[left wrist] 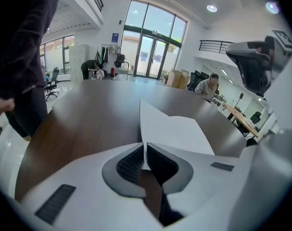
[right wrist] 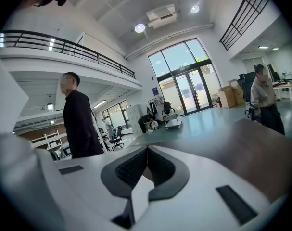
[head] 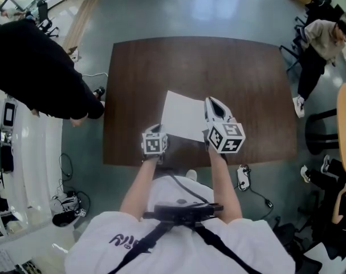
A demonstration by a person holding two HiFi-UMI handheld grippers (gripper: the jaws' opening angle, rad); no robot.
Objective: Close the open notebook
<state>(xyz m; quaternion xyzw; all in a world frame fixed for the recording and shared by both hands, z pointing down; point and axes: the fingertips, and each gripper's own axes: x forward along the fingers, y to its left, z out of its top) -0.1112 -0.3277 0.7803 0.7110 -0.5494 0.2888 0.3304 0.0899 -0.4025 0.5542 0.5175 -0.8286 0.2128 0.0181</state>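
Tongs in our left hand (left wrist: 145, 150) pinch the edge of a white paper notebook (head: 184, 116), open at the dark brown wooden counter's (head: 218, 67) near side; right tongs (right wrist: 146, 150) pressed together. Page-lifting seems underway; next we likely fold it across.

white notebook (head: 183, 116), dark brown table (head: 218, 67), grey floor (head: 178, 10)

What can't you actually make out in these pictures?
- Head view: near corners of the notebook, under the left hand-held gripper and right hand-held gripper.
- Right gripper view: whether its closed jaws pinch paper; only a white sliver shows behind them.
- Any writing on the pages: too small.
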